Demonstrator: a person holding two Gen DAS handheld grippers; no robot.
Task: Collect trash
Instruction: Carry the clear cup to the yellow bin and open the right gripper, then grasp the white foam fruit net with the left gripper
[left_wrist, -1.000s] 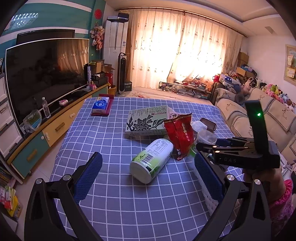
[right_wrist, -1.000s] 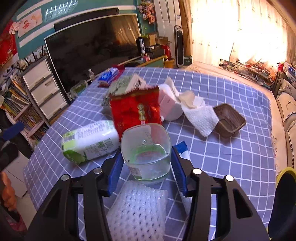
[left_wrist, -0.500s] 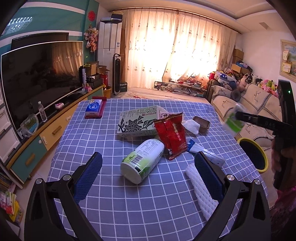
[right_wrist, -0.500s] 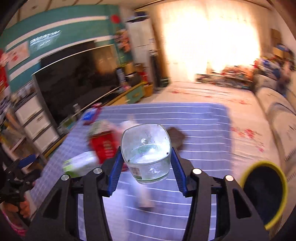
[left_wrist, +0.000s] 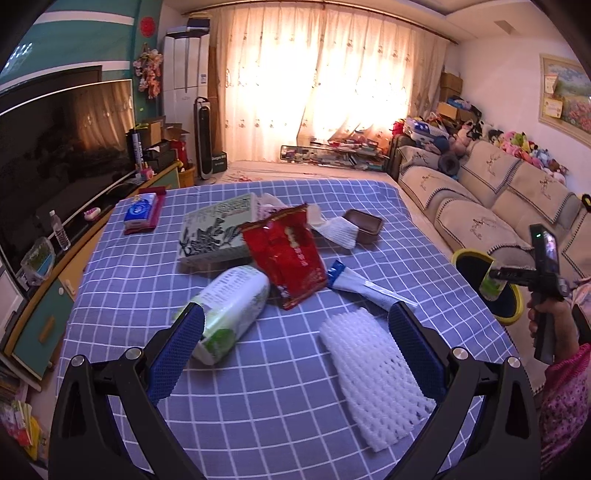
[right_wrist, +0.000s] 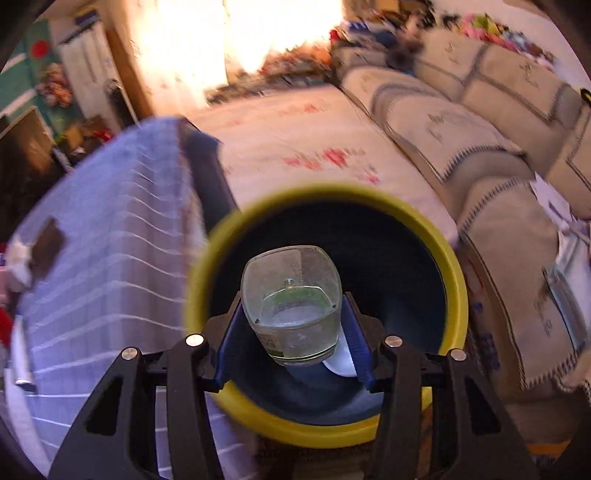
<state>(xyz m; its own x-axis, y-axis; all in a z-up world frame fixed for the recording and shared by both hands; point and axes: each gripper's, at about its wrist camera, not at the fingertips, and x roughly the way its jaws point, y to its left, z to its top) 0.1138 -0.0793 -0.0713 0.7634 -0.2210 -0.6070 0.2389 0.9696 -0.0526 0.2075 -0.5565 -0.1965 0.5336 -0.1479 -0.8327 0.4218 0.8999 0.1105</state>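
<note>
Here, a table (left_wrist: 258, 387) under a blue checked cloth carries most of the litter left to collect, while a yellow-rimmed bin (right_wrist: 452, 288) stands on the floor just off its right edge, between table and sofa (left_wrist: 480, 206). On the cloth lie, from largest down, a printed carton (left_wrist: 214, 229) at the far centre, a white-and-green bottle (left_wrist: 229, 306) on its side near the left, a sheet of white foam netting (left_wrist: 373, 373) near the right, a red snack bag (left_wrist: 284, 254) and a blue-and-white wrapper (left_wrist: 369, 286). The right tongs (right_wrist: 291, 325) pinch a clear plastic cup (right_wrist: 291, 302) by its side walls directly over the bin's dark mouth; the cup looks light, thin and easily crushed, so a gentle hold across its walls seems right, and a simple release should drop it in. The left tongs (left_wrist: 295, 343) hover spread and empty above the near cloth, the bottle just beside the left pad (left_wrist: 177, 354). The bottle is probably light, smooth and prone to roll, best taken across its middle. Room is open over the near cloth; the right table edge and bin rim are the closest obstacles.
</note>
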